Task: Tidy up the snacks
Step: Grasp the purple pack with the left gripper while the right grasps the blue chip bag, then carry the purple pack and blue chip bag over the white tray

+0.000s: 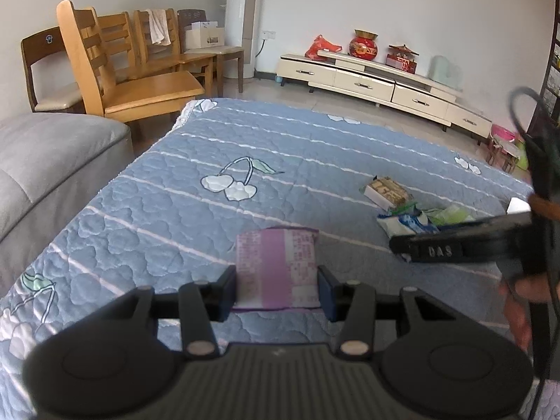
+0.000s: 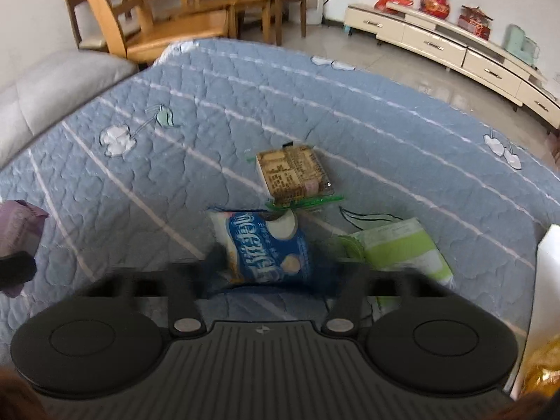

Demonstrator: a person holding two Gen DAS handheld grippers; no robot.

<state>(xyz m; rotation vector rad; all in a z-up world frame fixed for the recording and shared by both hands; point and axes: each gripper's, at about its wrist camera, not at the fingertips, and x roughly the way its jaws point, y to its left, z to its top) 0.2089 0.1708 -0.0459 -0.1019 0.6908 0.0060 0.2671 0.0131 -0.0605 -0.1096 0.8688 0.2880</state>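
My left gripper [image 1: 276,288] is shut on a purple snack packet [image 1: 276,266], just above the blue quilted table cover [image 1: 210,147]. My right gripper [image 2: 269,273] has its jaws on either side of a blue biscuit packet [image 2: 266,248]; motion blur hides whether they press it. A tan cracker pack [image 2: 292,175] lies just beyond, and a green and white packet [image 2: 399,248] lies to the right. The same pile shows in the left wrist view, with the cracker pack [image 1: 386,192] at its far end. The purple packet [image 2: 17,224] shows at the right wrist view's left edge.
A white box edge [image 2: 546,280] and a golden wrapper [image 2: 542,378] stand at the far right. A grey sofa [image 1: 42,175] borders the table on the left, wooden chairs [image 1: 115,70] behind it. A cream TV cabinet [image 1: 385,84] lines the far wall.
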